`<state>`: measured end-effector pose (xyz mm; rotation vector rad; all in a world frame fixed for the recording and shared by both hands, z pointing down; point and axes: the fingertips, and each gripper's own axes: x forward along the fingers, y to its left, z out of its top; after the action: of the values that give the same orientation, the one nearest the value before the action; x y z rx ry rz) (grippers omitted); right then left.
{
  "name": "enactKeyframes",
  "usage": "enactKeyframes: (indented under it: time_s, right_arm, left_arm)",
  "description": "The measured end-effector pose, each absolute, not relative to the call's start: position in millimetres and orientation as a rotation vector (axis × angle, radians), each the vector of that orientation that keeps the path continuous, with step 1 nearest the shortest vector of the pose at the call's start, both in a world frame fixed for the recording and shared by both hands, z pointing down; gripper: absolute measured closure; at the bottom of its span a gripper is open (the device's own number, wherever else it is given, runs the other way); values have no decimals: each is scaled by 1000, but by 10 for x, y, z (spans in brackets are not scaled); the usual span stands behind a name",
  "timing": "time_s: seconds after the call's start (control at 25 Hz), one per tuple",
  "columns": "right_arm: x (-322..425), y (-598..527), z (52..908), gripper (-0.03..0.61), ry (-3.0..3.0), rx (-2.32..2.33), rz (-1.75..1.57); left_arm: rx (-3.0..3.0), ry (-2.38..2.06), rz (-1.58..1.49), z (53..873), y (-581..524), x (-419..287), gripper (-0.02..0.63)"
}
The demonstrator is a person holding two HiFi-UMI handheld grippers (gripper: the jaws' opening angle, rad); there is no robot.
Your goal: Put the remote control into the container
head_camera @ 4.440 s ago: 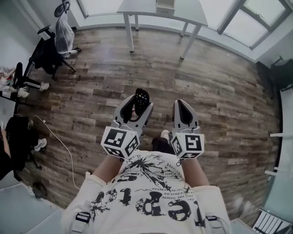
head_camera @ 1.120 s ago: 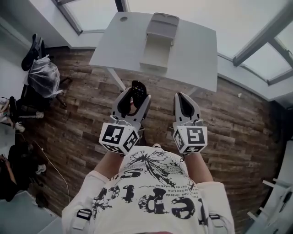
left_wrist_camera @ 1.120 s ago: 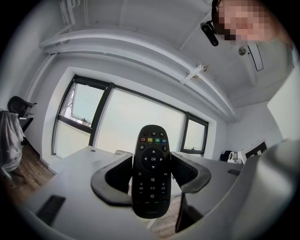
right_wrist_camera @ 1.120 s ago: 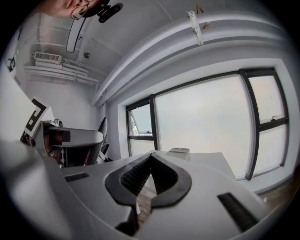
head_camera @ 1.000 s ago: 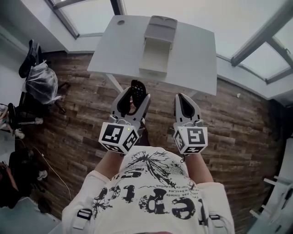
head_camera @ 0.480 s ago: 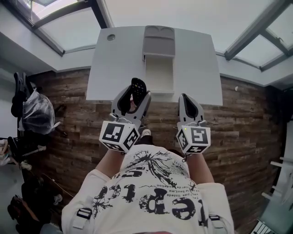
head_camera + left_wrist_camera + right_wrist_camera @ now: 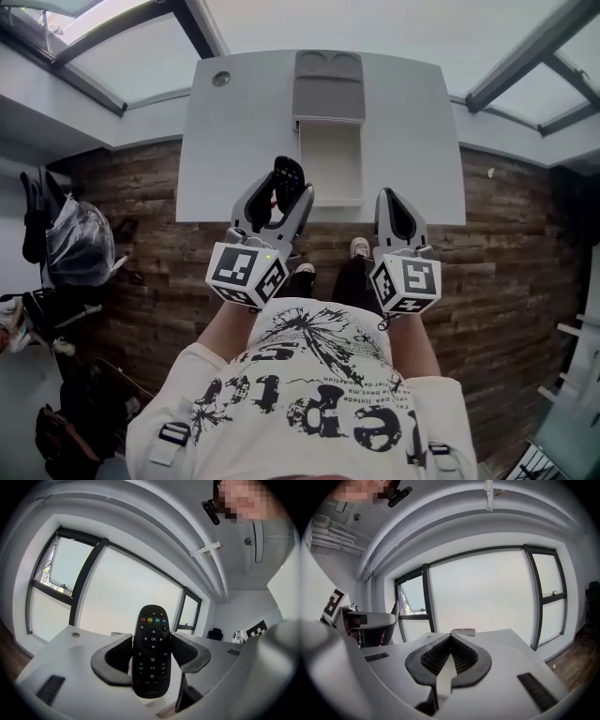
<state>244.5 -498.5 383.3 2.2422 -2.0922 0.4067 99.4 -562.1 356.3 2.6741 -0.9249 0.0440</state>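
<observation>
The left gripper [image 7: 279, 197] clamps the remote [image 7: 288, 174], held lengthwise just left of the container [image 7: 330, 164]. The right gripper [image 7: 395, 208], right of the container, is closed on nothing.

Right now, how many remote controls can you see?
1. The black plastic button-covered remote control is held by the left gripper. No other shows; the grey-and-white container's inside is partly hidden.

The white table [image 7: 225, 141] and its container [image 7: 330, 155] came from far across the room to just ahead. The remote control [image 7: 288, 174] in the left gripper [image 7: 283, 190] reached over the table's near edge.
</observation>
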Motion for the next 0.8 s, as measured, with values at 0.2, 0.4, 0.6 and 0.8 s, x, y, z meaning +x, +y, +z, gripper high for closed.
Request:
enactKeyframes:
  time_s: [0.2,0.4,0.6,0.8]
  right_arm:
    - [2789,-5333,3869,577,-2157,2148,384]
    - [3129,-5827,3955,577,-2286,2012,390]
    - [3293,-6252,4110,577,-2388,1837,407]
    - [3294,-6484,4252,577,-2451,1697,453]
  left_arm:
    - [2603,-1043,71,3689,-5906,1211,348]
    - [2545,-1179,82,3732,-6157,1510,348]
    - [2450,-1326,91,3828,-6346,1698,348]
    - [2373,-1405,92,3897,-6405,1783,348]
